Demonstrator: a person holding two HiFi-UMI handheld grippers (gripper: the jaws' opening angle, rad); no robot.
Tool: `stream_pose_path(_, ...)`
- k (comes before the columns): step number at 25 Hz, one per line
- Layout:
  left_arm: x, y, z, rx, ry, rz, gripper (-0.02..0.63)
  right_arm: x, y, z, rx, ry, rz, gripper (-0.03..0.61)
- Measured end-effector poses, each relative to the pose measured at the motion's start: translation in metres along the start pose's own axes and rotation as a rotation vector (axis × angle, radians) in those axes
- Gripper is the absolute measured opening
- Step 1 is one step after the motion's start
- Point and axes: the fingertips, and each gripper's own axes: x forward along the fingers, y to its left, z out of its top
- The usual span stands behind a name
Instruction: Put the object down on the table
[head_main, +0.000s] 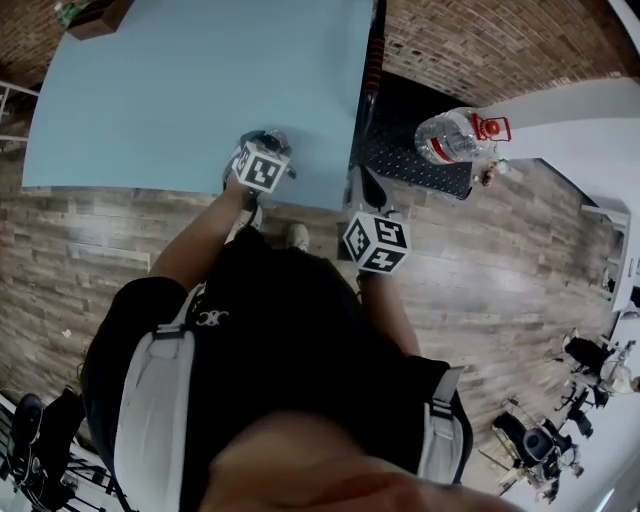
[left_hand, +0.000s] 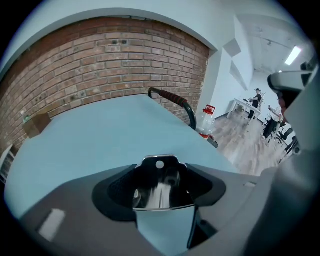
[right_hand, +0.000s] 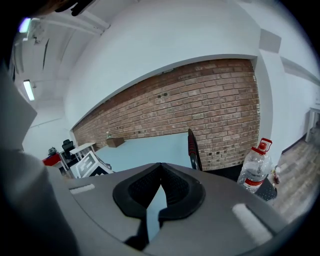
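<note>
My left gripper (head_main: 262, 142) hangs over the near edge of the light blue table (head_main: 190, 80), its marker cube facing up. In the left gripper view its jaws stand wide, closed on a shiny metal object (left_hand: 159, 197) with a small round hole near its top edge. The object fills the gap between the black pads (left_hand: 120, 190) and hides the tabletop (left_hand: 100, 130) just ahead. My right gripper (head_main: 365, 188) is off the table's right corner, above the floor. Its pads meet at their tips in the right gripper view (right_hand: 160, 167), with nothing between them.
A platform cart's black deck (head_main: 420, 140) lies right of the table, its red-and-black handle (head_main: 373, 50) along the table's edge. A plastic water bottle (head_main: 455, 135) with a red cap lies on the deck. A brown box (head_main: 95, 15) sits at the far left corner by the brick wall.
</note>
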Motion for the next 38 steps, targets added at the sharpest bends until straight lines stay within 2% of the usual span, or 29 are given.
stream_pose_path(4,0.012,0.004,0.007,0.014,-0.002,-0.011,0.293,0.002,-0.003,-0.006,0.013,0.01,-0.036,0.014)
stream_pose_path(12,0.033,-0.015,0.005,0.14,0.029,-0.037,0.293,-0.005,-0.001,-0.024,0.042,0.033,-0.08,0.014)
stream_pose_path(21,0.048,-0.036,0.0,0.186,0.056,-0.05,0.293,-0.024,-0.016,-0.031,0.065,0.027,-0.126,0.015)
stream_pose_path(29,0.055,-0.039,-0.004,0.228,0.085,-0.035,0.302,-0.029,-0.018,-0.034,0.063,0.024,-0.132,0.014)
stream_pose_path(33,0.051,-0.039,0.002,0.285,0.056,-0.015,0.33,-0.027,-0.016,-0.033,0.055,0.023,-0.118,0.014)
stream_pose_path(38,0.015,-0.041,0.04,0.241,-0.084,-0.02,0.339,-0.024,-0.014,-0.035,0.046,0.031,-0.092,0.015)
